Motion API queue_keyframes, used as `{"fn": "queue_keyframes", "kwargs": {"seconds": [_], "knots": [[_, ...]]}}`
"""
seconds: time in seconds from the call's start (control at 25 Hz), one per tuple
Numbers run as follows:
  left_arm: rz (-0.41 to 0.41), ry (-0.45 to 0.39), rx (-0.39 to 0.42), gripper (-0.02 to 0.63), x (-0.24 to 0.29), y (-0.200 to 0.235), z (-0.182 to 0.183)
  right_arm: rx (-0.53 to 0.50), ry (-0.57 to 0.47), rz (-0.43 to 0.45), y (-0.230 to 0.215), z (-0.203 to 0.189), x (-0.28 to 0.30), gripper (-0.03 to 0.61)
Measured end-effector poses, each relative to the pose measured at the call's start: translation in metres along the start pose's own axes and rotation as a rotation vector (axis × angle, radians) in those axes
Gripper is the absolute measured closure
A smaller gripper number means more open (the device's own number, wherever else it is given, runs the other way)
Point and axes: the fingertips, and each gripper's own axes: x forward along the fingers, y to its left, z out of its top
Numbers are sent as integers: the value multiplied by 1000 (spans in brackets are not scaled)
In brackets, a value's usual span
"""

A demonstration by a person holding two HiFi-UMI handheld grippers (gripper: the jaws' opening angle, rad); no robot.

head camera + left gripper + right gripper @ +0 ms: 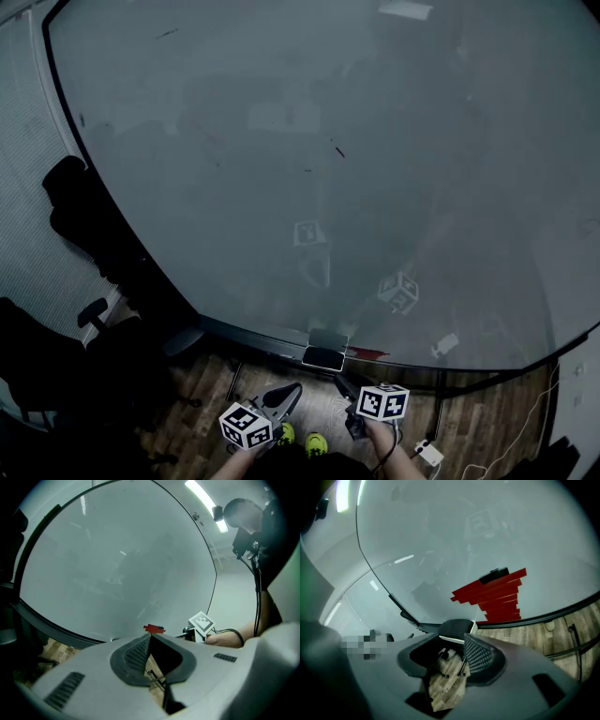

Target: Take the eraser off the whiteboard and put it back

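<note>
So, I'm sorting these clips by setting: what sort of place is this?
Probably an office or meeting room: a large whiteboard fills the wall, dark office chairs stand at its left end, and the floor is wood-look planks.

This looks like an office or meeting room. A large whiteboard (328, 141) fills the wall straight ahead of the left claw (292, 389) and the right claw (340, 381), with a dark ledge (253, 337) along its lower edge. Black office chairs (80, 216) stand off to the left of the left claw. Wood-look floor (469, 422) lies beneath both claws. A small white plug box (429, 454) with cables rests on it just right of the right claw. A long strip ceiling light (206, 501) runs overhead.
</note>
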Motion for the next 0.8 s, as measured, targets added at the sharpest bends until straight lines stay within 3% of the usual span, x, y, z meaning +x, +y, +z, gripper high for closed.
{"fn": "queue_keyframes", "kwargs": {"seconds": [0.4, 0.8], "knots": [[-30, 33, 2, 607, 11, 15, 0, 100, 11, -37, -19, 6, 8, 376], [-25, 29, -29, 607, 17, 11, -7, 210, 19, -2, -26, 0, 19, 353]]}}
